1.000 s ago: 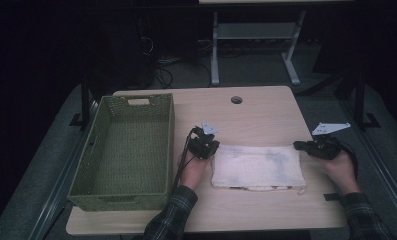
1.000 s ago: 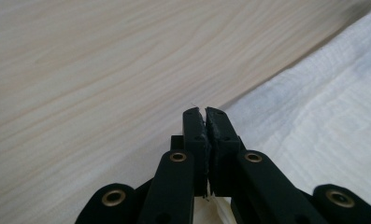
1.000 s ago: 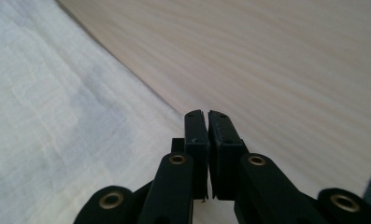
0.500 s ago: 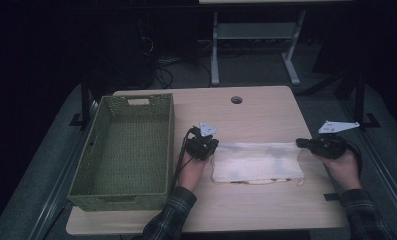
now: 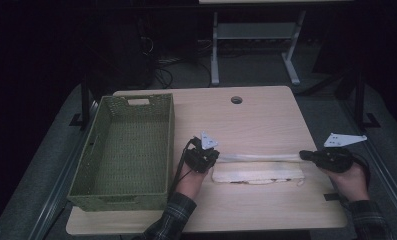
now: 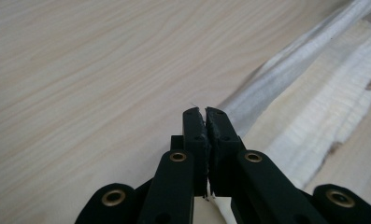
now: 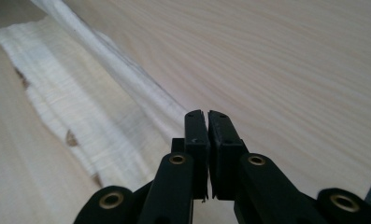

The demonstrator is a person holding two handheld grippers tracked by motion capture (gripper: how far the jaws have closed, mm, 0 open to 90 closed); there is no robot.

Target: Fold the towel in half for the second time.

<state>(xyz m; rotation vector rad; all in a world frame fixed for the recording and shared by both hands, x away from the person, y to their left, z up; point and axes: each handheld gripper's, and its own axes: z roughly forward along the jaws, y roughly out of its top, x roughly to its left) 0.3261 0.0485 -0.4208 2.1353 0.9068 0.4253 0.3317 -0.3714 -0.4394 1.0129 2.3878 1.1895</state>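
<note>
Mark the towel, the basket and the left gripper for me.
towel (image 5: pixel 258 172), high view, on the flat folded part.
basket (image 5: pixel 123 150), high view, on its woven floor.
left gripper (image 5: pixel 212 156), high view, at its tips, on the towel's raised edge.

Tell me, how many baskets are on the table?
1. The green woven basket sits on the left side of the wooden table, left of the white towel that both grippers hold.

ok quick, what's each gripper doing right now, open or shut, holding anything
Left gripper: shut on a corner of the white towel.
Right gripper: shut on the towel's other lifted corner.
</note>
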